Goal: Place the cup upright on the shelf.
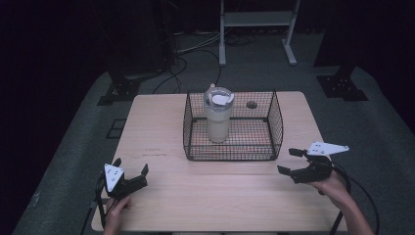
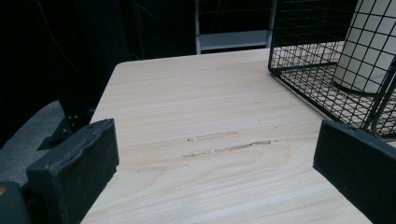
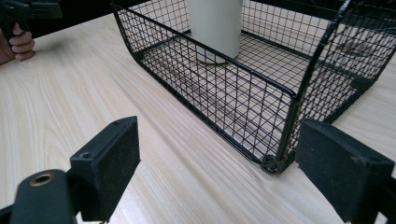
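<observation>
A person sat at a pale wooden table [image 1: 161,142] with a two-jaw gripper in each hand. Nothing had yet been grasped; the work seemed to stand at its very start, with every step of handling left to do.

The landmark was a black wire basket [image 1: 274,122], set in the far middle of the tabletop. Left of the basket and nearer the person, the left gripper [image 1: 131,170] hovered over the wood, jaws spread wide and empty, well apart from the wire. Inside the basket, toward its left half, a cream tumbler [image 1: 218,122] stood upright with a clear lid on top. Right of the basket and just beside its near right corner, the right gripper [image 1: 290,161] also gaped open, holding nothing, pointing toward the wire.

The tabletop was light wood grain with a few faint scuff marks left of the basket. Beyond the basket lay grey carpet, loose cables, dark stand bases and the legs of a white frame [image 1: 257,29]. The room was dim and black at the edges.
</observation>
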Demonstrator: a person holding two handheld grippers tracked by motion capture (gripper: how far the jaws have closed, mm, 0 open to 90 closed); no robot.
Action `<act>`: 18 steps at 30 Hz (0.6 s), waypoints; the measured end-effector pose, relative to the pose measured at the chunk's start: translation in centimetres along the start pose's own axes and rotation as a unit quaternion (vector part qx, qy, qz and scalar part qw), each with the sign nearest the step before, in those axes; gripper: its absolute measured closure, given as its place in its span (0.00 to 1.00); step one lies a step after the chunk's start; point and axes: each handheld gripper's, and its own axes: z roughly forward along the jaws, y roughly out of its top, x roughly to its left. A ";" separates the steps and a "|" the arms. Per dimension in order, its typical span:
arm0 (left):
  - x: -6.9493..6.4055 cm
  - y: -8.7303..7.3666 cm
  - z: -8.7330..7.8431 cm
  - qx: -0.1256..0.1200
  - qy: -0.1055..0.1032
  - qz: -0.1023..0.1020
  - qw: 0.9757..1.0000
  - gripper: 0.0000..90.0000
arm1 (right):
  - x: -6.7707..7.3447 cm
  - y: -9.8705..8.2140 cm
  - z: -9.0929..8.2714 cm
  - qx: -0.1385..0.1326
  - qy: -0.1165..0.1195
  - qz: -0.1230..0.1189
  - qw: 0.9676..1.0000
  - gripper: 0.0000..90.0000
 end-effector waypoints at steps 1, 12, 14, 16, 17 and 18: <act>0.0 0.0 0.0 0.000 0.000 0.000 1.000 0.00 | 0.0 -0.1 -0.1 -0.003 -0.002 0.000 1.000 0.15; 0.0 0.0 0.0 -0.001 0.000 0.000 1.000 0.00 | 0.0 -1.9 -0.5 0.002 -0.012 0.003 1.000 0.15; 0.0 0.0 0.0 -0.001 0.000 -0.001 1.000 0.00 | 0.1 -2.3 -0.5 0.002 -0.014 0.005 1.000 0.15; 0.0 0.0 0.0 -0.001 0.000 -0.001 1.000 0.00 | 0.2 -2.7 -0.5 0.004 -0.016 0.005 1.000 0.15; 0.0 0.0 0.0 -0.001 0.000 0.000 1.000 0.00 | 0.3 -2.9 -0.5 0.005 -0.015 0.006 1.000 0.15; 0.0 0.0 0.0 0.000 0.000 0.000 1.000 0.00 | 0.4 -3.1 -0.5 0.005 -0.013 0.006 1.000 0.15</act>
